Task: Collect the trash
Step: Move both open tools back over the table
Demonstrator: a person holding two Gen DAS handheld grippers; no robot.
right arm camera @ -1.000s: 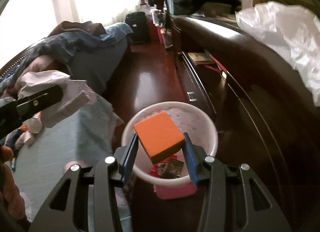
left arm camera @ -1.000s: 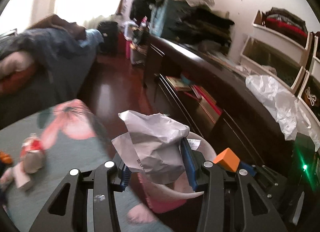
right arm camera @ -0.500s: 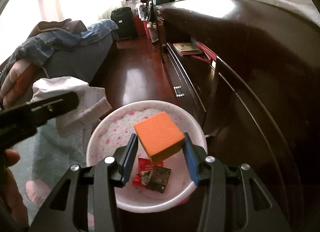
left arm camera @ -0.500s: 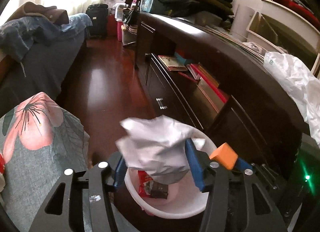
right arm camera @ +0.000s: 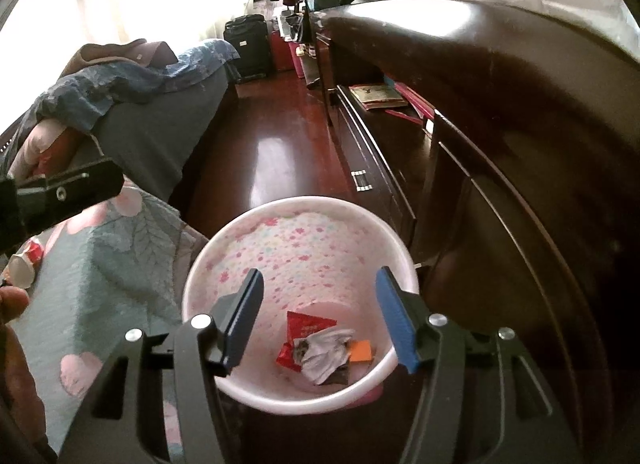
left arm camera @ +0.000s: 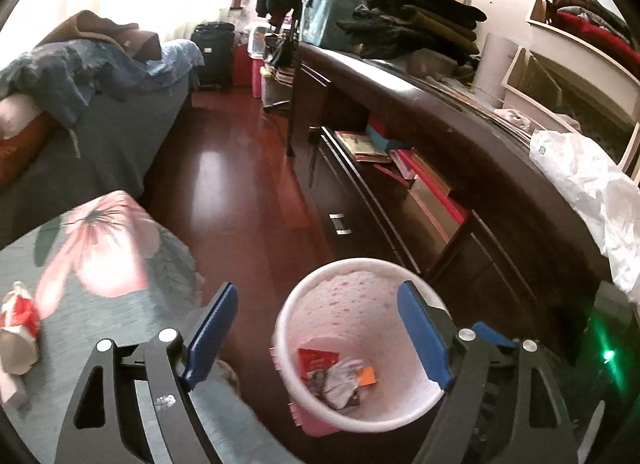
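Observation:
A white bin with a pink flowered lining [left arm camera: 304,304] [right arm camera: 304,204] stands on the floor between the bed and the dark cabinet. At its bottom lie a crumpled white paper [left arm camera: 340,380] [right arm camera: 324,352], an orange block [left arm camera: 367,377] [right arm camera: 361,351] and a red wrapper [left arm camera: 318,358] [right arm camera: 306,326]. My left gripper [left arm camera: 316,332] hovers over the bin, jaws opening, nothing between them. My right gripper [right arm camera: 318,316] hangs above the bin too, jaws opening and empty. A crumpled red-and-white cup [left arm camera: 16,328] [right arm camera: 24,260] lies on the bedspread at the left.
The flowered bedspread [left arm camera: 92,264] borders the bin on the left. A long dark cabinet [left arm camera: 460,168] with books on its shelf runs along the right, a white plastic bag [left arm camera: 592,192] on top. Dark red floor [left arm camera: 240,168] stretches ahead toward a suitcase [left arm camera: 212,52].
The left jaws spread and the crumpled paper dropped into the bin. The right jaws spread and the orange block fell in beside it. Both grippers sank closer to the bin.

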